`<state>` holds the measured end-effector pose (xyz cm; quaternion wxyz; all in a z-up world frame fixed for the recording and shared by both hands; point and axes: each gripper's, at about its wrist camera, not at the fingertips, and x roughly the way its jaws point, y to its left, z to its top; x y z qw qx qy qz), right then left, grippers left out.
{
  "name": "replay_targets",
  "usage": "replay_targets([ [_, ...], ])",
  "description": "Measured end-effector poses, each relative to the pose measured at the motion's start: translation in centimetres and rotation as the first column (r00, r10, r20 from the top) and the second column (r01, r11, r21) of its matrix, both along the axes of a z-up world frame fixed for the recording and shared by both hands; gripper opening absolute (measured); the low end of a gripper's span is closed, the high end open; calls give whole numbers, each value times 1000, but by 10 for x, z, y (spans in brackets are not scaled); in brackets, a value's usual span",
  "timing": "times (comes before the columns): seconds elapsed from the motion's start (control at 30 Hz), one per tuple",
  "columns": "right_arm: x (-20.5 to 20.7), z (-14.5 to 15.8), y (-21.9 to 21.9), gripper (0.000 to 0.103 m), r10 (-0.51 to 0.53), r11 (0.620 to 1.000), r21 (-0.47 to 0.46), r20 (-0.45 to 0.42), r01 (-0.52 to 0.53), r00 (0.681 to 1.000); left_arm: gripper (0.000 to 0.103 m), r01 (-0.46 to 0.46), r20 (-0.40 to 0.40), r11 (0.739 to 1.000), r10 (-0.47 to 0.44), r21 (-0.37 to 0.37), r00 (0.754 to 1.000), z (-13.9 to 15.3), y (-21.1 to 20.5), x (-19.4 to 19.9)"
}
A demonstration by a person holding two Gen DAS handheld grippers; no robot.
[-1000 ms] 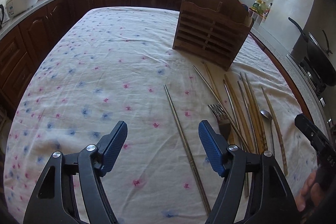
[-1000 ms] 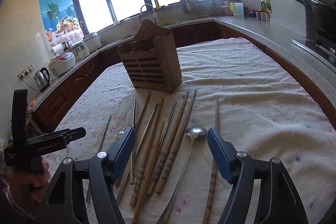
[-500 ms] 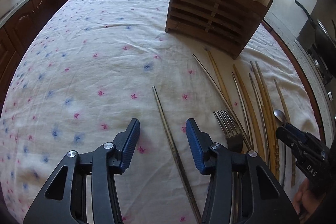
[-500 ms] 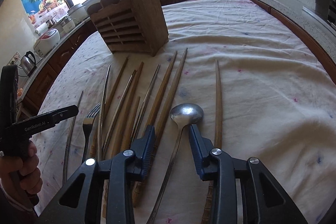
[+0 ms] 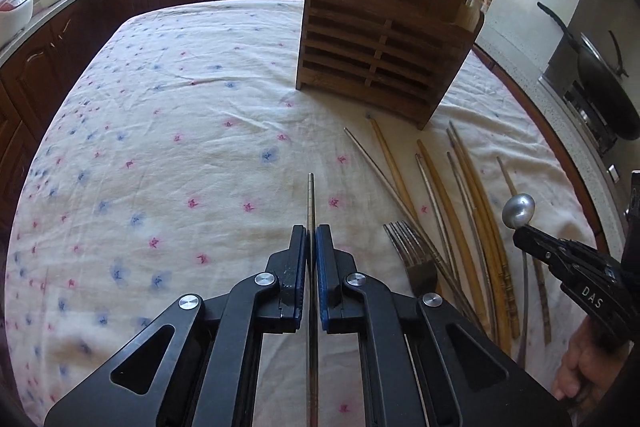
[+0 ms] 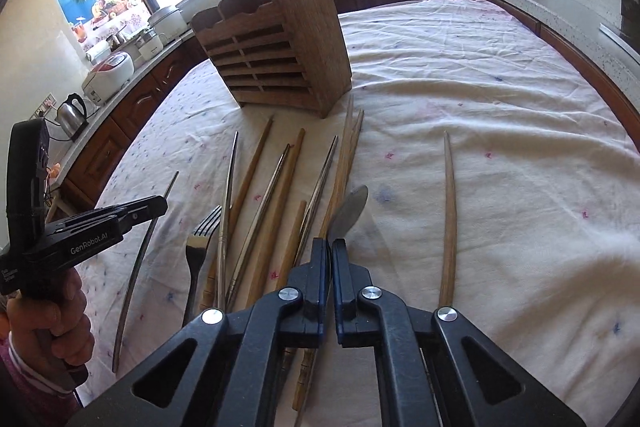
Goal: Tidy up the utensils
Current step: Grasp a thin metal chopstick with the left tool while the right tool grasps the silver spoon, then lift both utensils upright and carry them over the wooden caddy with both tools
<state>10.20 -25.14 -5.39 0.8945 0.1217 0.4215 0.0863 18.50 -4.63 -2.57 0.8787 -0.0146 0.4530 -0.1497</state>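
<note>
Now both tools are pinching cutlery. The left tool (image 5: 311, 239) is pressed together on a metal chopstick (image 5: 310, 199), whose thin tip pokes out ahead over the flowered cloth of the desk (image 5: 160, 147). The right tool (image 6: 330, 247) is clamped on the neck of a spoon (image 6: 349, 209), its bowl tilted up off the cloth. The wooden holder (image 6: 276, 47) stands toward the far edge of the desk, with the other chopsticks (image 6: 276, 195) and a fork (image 6: 200, 239) lying loose between it and the tools. The risks, as I judge them: a smooth, narrow metal rod could pivot or slip between the pads during the carry, and the spoon, gripped near one end, may swing and miss a compartment.
</note>
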Motion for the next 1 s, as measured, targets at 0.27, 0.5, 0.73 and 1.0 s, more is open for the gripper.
replay_targets([
  [0.27, -13, 42, -7, 2, -19, 999, 29, 106, 16, 994, 4, -5, 94, 994, 16, -114, 995, 51, 25, -21],
  [0.5, -21, 79, -9, 2, -31, 999, 49, 207, 22, 978, 4, -18, 186, 981, 55, -192, 981, 92, 48, -34],
  [0.73, -19, 113, -11, 2, -46, 999, 42, 307, 34, 950, 4, -26, 236, 977, 77, -211, 969, 111, 56, -34],
  [1.0, -7, 131, -12, 2, -51, 999, 29, 364, 44, 930, 4, -19, 275, 972, 85, -233, 958, 126, 57, -19],
])
